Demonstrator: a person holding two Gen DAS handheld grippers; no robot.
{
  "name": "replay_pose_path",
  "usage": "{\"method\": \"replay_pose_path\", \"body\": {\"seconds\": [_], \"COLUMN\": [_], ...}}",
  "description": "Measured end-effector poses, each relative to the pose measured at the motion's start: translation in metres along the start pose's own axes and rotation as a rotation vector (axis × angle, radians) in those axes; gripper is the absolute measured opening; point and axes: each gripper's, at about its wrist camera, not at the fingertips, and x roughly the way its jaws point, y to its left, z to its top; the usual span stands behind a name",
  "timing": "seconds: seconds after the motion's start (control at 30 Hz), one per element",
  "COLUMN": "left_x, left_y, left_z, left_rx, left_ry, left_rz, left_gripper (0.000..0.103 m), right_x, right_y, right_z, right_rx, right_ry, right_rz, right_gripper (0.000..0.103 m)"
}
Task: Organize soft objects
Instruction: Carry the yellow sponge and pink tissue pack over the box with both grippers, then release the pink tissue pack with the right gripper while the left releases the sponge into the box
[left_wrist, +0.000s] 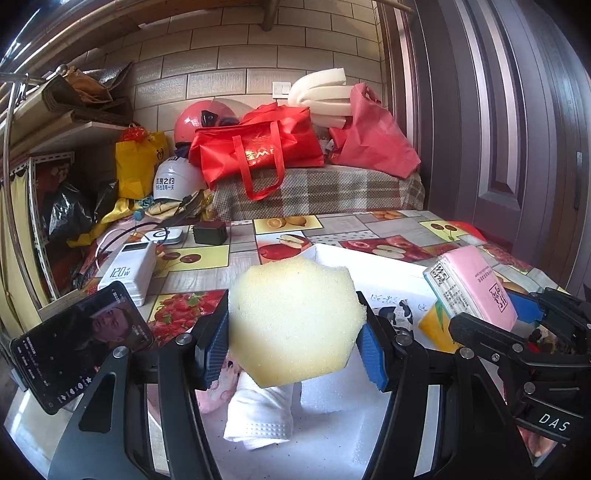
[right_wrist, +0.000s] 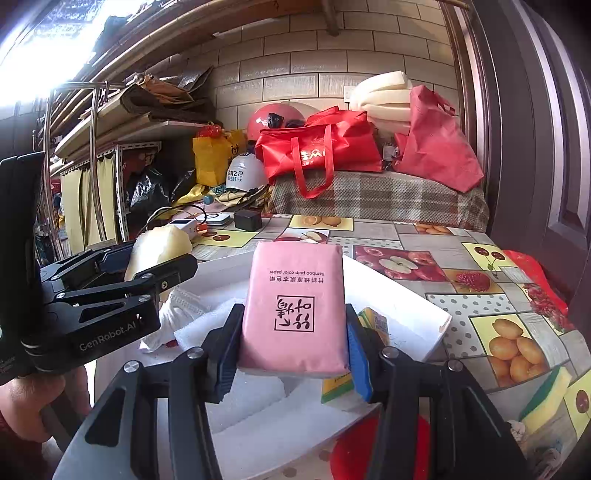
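My left gripper (left_wrist: 293, 343) is shut on a pale yellow sponge (left_wrist: 295, 321) and holds it above a white foam tray (left_wrist: 388, 266). My right gripper (right_wrist: 291, 354) is shut on a pink tissue pack (right_wrist: 295, 302), also above the tray (right_wrist: 399, 295). The pack (left_wrist: 476, 284) and right gripper show at the right of the left wrist view; the sponge (right_wrist: 159, 247) and left gripper show at the left of the right wrist view. A white folded cloth (left_wrist: 262, 413), a pink item (left_wrist: 214, 395) and a yellow-green sponge (right_wrist: 340, 384) lie in the tray.
The table has a fruit-print cloth (right_wrist: 480, 295). A phone (left_wrist: 81, 343), a white power bank (left_wrist: 129, 266) and a black charger (left_wrist: 210, 232) lie at the left. Another yellow-green sponge (right_wrist: 546, 398) lies at the right edge. Red bags (left_wrist: 258, 147) and helmets stand behind.
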Motion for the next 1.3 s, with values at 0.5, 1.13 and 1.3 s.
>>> {"method": "replay_pose_path", "body": {"seconds": [0.5, 1.13, 1.3], "left_x": [0.013, 0.003, 0.000], "left_y": [-0.006, 0.015, 0.015], "left_z": [0.003, 0.004, 0.003], "left_rx": [0.032, -0.081, -0.081], "left_ry": [0.042, -0.005, -0.021], "left_rz": [0.040, 0.176, 0.182], "left_gripper": [0.062, 0.103, 0.103], "right_x": [0.032, 0.029, 0.026], "right_y": [0.003, -0.009, -0.007], "right_z": [0.011, 0.012, 0.013], "right_rx": [0.009, 0.075, 0.065], "right_ry": [0.051, 0.029, 0.011], "right_rz": [-0.024, -0.073, -0.077], "right_gripper": [0.051, 0.103, 0.103]}}
